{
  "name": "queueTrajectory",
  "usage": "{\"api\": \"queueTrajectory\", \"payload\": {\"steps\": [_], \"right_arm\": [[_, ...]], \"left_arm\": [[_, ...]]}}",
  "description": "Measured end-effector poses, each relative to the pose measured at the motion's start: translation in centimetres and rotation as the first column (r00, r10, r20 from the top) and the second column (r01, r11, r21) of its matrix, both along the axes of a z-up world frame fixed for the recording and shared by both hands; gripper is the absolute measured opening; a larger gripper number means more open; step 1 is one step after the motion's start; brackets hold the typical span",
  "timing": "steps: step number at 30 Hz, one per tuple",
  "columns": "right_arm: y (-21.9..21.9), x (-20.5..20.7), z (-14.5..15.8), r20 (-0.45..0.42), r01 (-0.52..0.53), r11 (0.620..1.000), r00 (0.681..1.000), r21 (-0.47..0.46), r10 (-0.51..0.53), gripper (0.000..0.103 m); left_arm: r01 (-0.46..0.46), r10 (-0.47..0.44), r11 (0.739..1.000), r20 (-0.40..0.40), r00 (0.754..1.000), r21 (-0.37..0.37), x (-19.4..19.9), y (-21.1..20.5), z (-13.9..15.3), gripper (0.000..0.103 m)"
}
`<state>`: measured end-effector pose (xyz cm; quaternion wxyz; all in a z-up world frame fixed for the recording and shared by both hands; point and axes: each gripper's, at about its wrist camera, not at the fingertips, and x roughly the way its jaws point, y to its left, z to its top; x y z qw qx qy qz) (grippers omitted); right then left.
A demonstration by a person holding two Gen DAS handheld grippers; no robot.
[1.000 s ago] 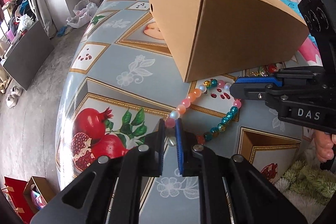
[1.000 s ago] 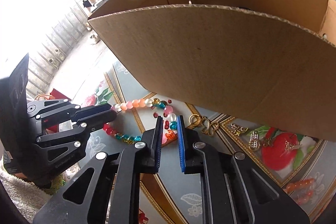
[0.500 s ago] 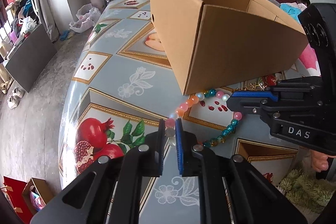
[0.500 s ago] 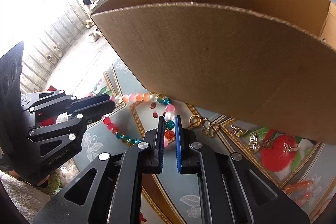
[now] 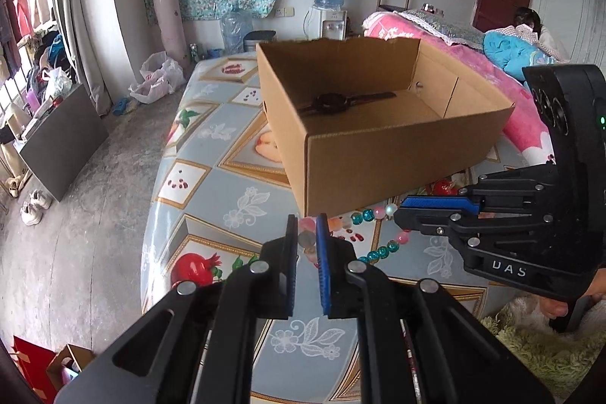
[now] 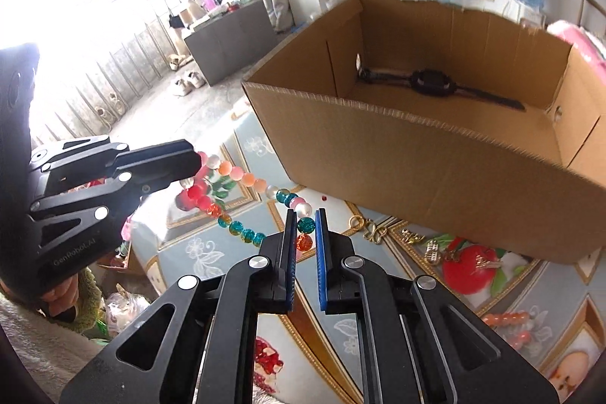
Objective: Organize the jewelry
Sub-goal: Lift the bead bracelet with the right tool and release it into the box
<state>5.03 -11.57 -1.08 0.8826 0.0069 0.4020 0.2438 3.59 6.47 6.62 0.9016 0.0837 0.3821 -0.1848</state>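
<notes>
Both grippers are pinching the same bead necklace (image 6: 242, 177), one at each end of the loop. Over on the left, the left gripper (image 5: 306, 233) has its jaws nearly pressed together on a pale pink bead, and the strand runs off to the right from there, orange and white beads first, then teal ones. Strung between the two tools, the necklace hangs clear of the patterned tablecloth (image 5: 212, 177), its lower side sagging in a curve of teal and amber beads. Next along, the right gripper (image 6: 305, 233) is clamped on a teal bead with an orange one just below it between the blue pads. Beyond the strand sits the open cardboard box (image 6: 435, 169), its near wall just behind the beads, and a dark wristwatch (image 6: 431, 84) lies flat on the box floor against the far wall. To the right on the cloth, in front of the box, there are small gold trinkets (image 6: 369, 230) lying loose, and farther right again an orange bead bracelet (image 6: 505, 320) rests on the table, well apart from the held necklace.
</notes>
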Motion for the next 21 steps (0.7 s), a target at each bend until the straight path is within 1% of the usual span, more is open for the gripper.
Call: {"api": "queueTrajectory", "payload": {"steps": [2,4,7,10,12,13,15,18,20,21], "right_arm": [[-0.8,-0.8,2.0,0.046,-0.011,1.000,0.999,0.014,0.010,0.007],[-0.8,-1.0,3.8,0.087,-0.018,1.000,0.996,0.023,0.016,0.007],[-2.0,-1.3,6.7,0.163,-0.031,0.999,0.986,0.043,0.024,0.007],[-3.5,0.3,9.4,0.221,-0.042,0.997,0.975,0.067,0.026,0.007],[-4.6,2.1,10.8,0.234,-0.042,0.996,0.972,0.077,0.023,0.007],[-5.2,3.2,11.3,0.235,-0.048,0.995,0.972,0.082,0.028,0.007],[-6.1,5.6,11.7,0.212,-0.055,0.995,0.977,0.089,0.035,0.007],[-7.3,10.6,10.8,0.099,-0.072,0.991,0.993,0.117,0.060,0.007],[-7.8,14.2,9.2,-0.021,-0.073,0.987,0.997,0.145,0.077,0.007],[-8.1,16.2,7.9,-0.089,-0.068,0.983,0.992,0.171,0.084,0.007]], "left_arm": [[0.010,-0.009,1.000,0.036,0.999,-0.010,-0.5,-0.2,1.6,0.009],[0.028,-0.026,0.999,0.089,0.996,-0.023,-0.8,-0.4,3.7,0.009],[0.064,-0.056,0.997,0.165,0.985,-0.040,-0.6,-1.3,6.7,0.009],[0.107,-0.094,0.993,0.223,0.970,-0.048,1.1,-2.8,9.1,0.009],[0.127,-0.111,0.991,0.245,0.963,-0.048,2.8,-3.9,9.9,0.009],[0.131,-0.118,0.991,0.250,0.961,-0.034,4.1,-4.6,10.0,0.009],[0.143,-0.132,0.989,0.238,0.962,-0.029,6.7,-5.7,9.9,0.009],[0.144,-0.139,0.989,0.166,0.976,-0.017,11.0,-7.2,8.4,0.009],[0.140,-0.140,0.990,0.118,0.983,0.013,13.3,-7.8,6.9,0.009],[0.139,-0.142,0.990,0.086,0.986,0.034,14.7,-8.4,5.9,0.009]]}}
